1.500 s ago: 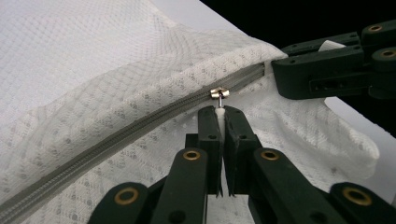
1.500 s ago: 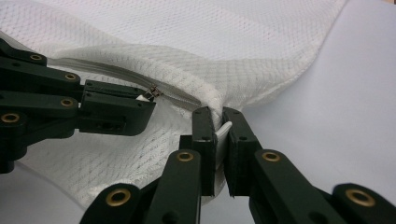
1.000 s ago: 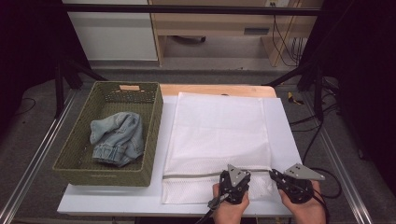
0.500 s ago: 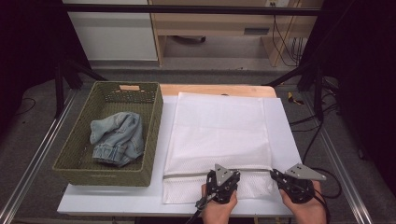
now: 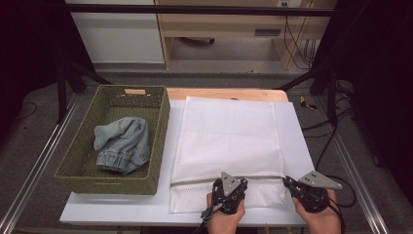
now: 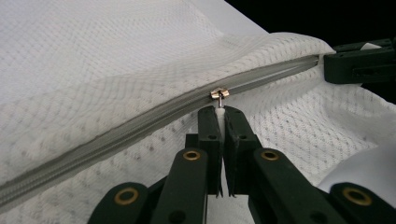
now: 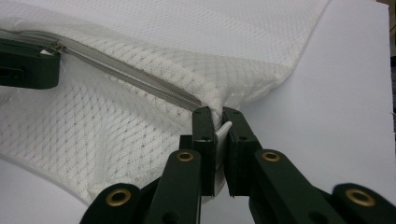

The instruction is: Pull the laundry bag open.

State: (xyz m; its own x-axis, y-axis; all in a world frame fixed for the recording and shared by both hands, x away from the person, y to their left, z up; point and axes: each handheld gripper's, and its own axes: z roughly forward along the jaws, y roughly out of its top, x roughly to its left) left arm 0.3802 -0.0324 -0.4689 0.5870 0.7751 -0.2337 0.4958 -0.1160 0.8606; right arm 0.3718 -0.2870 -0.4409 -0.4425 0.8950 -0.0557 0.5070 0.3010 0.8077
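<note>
A white mesh laundry bag (image 5: pixel 229 136) lies flat on the white board (image 5: pixel 117 209), with a grey zipper (image 6: pixel 116 135) running across its near end. My left gripper (image 6: pixel 221 112) is shut on the small metal zipper pull (image 6: pixel 219 93), about midway along the zipper in the high view (image 5: pixel 234 179). My right gripper (image 7: pixel 218 114) is shut on the bag's fabric at the zipper's right end (image 7: pixel 196 103), near the bag's front right corner (image 5: pixel 286 181). Each gripper view also shows the other gripper's dark jaws farther along the zipper (image 6: pixel 359 63) (image 7: pixel 28 63).
A green woven basket (image 5: pixel 160 131) stands on the table left of the bag, with a folded light-blue denim garment (image 5: pixel 122 144) inside. Bare white board lies in front of the basket and to the right of the bag. Cables trail on the floor at the right.
My left gripper has moved to the left along the zipper with the pull in its jaws. The right gripper has kept its place at the bag's corner.
</note>
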